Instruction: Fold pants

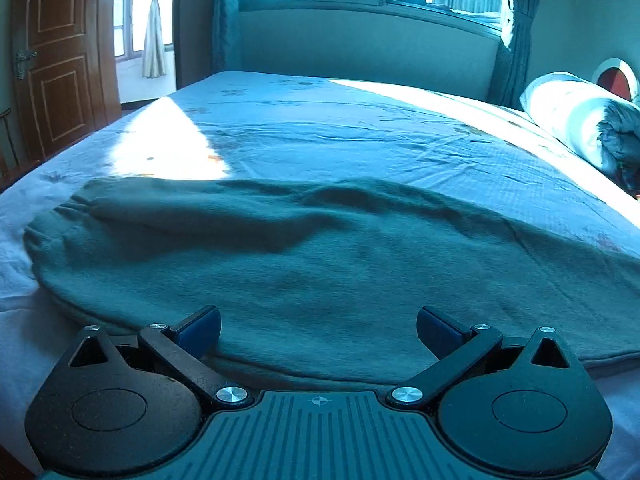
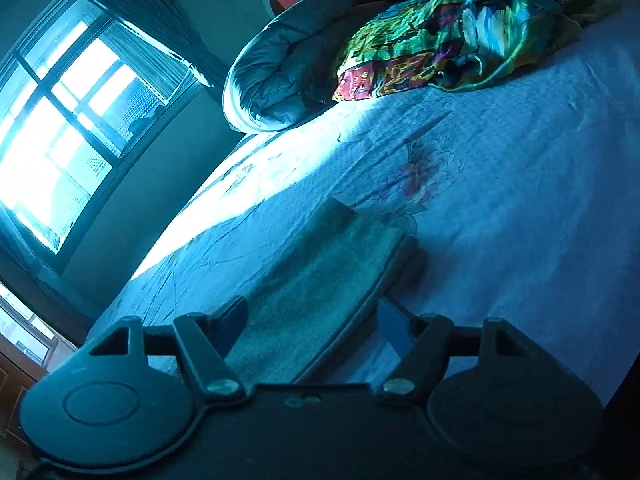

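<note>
Both hand-held grippers [image 1: 319, 330] [image 2: 316, 326] gape, holding nothing — fleecy green pants [image 1: 320, 264] lie on the crinkled bedsheet [image 1: 360, 132].

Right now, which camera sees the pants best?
The left wrist view: the pants spread flat across the bed, nearly end to end. The right wrist view shows only one narrow end, tilted, between open fingers.
</note>
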Available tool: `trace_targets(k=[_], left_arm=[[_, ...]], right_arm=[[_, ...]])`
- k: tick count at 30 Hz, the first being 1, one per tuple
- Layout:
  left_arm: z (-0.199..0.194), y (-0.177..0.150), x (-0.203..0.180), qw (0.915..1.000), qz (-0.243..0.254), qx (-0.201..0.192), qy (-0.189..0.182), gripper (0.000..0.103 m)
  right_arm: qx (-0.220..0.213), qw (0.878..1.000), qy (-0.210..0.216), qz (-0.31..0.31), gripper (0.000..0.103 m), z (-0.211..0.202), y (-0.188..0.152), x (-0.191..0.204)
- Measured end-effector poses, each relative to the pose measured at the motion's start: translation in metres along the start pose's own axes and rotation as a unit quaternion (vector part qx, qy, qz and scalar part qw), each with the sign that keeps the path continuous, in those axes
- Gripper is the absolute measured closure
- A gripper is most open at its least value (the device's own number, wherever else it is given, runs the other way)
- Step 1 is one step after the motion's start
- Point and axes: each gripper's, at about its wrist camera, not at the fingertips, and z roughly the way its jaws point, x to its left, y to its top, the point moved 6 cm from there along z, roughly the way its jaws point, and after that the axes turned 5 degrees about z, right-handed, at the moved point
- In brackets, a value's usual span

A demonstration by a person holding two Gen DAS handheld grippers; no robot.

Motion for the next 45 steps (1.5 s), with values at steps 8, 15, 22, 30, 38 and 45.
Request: trace_targets(k=[8,15,22,30,38,45], left_arm=[[0.008,0.0,-0.141,0.9953,0.054,0.01,-0.081,0.0],[0.008,-0.008,-0.209,0.9913,0.075,0.016,-0.107,0.0],[0.015,-0.021,-0.249,0.9861,0.123,0.034,-0.107,0.0],[0.011,-0.024,-0.252,0.9856,0.119,0.027,-0.117,0.0],[0.011,-0.026,-0.253,0.9864,0.119,0.029,-0.11,0.0],[0.006,-0.028,-0.255,0.9869,0.119,0.034,-0.103,0.0]], right_arm=[[0.0,0.998,0.018,0.057,0.042,0.017,0.008,-0.03],[0.012,0.998,0.026,0.063,0.063,0.028,0.007,-0.035],[0.007,0.996,0.038,0.084,0.067,0.026,0.009,-0.043],[0.003,0.994,0.042,0.098,0.067,0.025,0.011,-0.05],[-0.006,0.995,0.07,0.071,0.073,0.024,0.01,-0.035],[0.012,0.996,0.04,0.074,0.079,0.034,0.005,-0.037]])
